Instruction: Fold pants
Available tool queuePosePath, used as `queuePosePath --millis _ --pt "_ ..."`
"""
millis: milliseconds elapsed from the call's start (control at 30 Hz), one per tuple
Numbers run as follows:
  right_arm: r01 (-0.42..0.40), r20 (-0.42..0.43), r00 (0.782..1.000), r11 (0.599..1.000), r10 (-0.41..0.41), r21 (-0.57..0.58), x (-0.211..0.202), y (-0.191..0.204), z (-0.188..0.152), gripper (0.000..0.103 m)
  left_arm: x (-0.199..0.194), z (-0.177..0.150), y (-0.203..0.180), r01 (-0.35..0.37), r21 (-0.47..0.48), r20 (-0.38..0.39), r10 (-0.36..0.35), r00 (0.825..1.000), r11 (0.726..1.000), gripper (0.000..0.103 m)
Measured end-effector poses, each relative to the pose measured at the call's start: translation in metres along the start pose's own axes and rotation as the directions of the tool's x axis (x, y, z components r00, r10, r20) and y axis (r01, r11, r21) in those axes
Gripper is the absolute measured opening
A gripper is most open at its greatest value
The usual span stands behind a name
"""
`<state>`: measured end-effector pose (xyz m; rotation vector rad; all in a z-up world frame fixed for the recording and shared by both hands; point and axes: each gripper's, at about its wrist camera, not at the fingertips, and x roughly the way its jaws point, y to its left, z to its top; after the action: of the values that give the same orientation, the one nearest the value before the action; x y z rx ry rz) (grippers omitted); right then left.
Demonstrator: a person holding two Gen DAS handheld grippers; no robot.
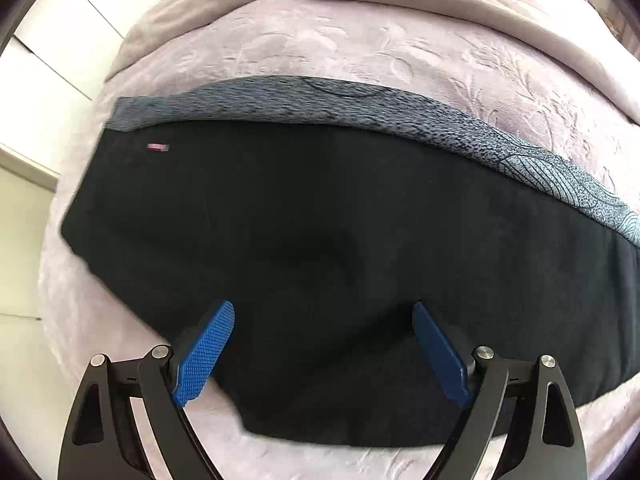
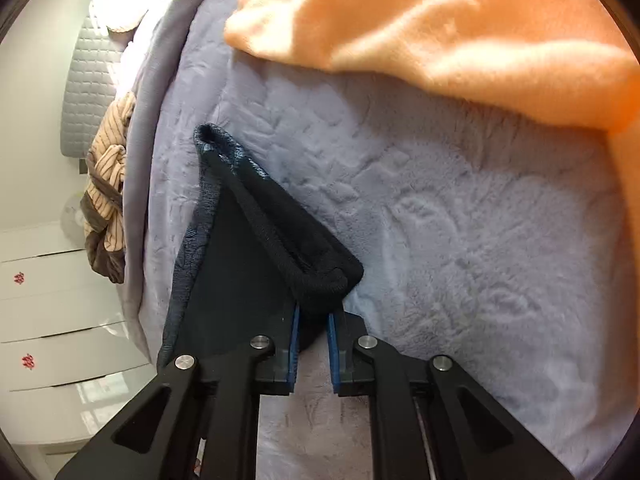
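Observation:
The black pants point(image 1: 304, 248) lie flat across the lilac bedspread point(image 1: 320, 48), with a grey patterned inner layer point(image 1: 360, 108) showing along the far edge and a small red tag at the left. My left gripper point(image 1: 323, 312) is open, hovering over the pants' near edge with both blue pads apart. In the right wrist view, my right gripper point(image 2: 313, 316) is shut on the thick black waistband point(image 2: 320, 276) of the pants, which is lifted a little off the bedspread point(image 2: 460, 240).
An orange fleece blanket point(image 2: 460, 28) lies at the top right of the bed. A striped brown-and-cream garment point(image 2: 106, 184) hangs at the bed's left edge. White drawers point(image 2: 52, 312) stand beyond the bed. The floor shows left of the bed point(image 1: 24, 240).

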<state>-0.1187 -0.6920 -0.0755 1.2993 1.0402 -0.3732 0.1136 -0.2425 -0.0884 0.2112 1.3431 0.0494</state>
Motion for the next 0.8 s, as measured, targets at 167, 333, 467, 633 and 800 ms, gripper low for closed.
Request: queuePosePath --millis 167,333,467,633,800 --pt "0.015 0.008 1.000 0.992 -0.015 -0.124 -0.024 0.030 -0.010 0.029 -0.033 -0.009 0.038 -0.008 -0.036 0.035 0.009 0.999 0.999 0.091" --pt "-0.124 -0.171 0.982 0.967 0.086 -0.222 -0.006 0.079 -0.063 0.038 -0.036 -0.013 0.085 -0.022 -0.100 0.021 0.025 0.999 0.995 0.091" --pt "-0.230 -0.355 0.926 0.938 0.129 -0.259 0.058 0.132 -0.137 0.040 -0.026 -0.011 0.129 -0.014 -0.079 0.043 0.017 0.999 0.997 0.091" --pt "-0.294 -0.524 0.836 0.940 0.165 -0.174 0.163 0.175 -0.242 0.040 -0.013 0.007 0.149 0.067 0.029 0.041 -0.068 0.997 0.997 0.091" --pt "-0.249 -0.466 0.872 0.955 0.149 -0.160 0.222 0.193 -0.297 0.040 -0.012 -0.002 0.133 0.264 0.190 -0.020 -0.265 0.964 0.946 0.091"
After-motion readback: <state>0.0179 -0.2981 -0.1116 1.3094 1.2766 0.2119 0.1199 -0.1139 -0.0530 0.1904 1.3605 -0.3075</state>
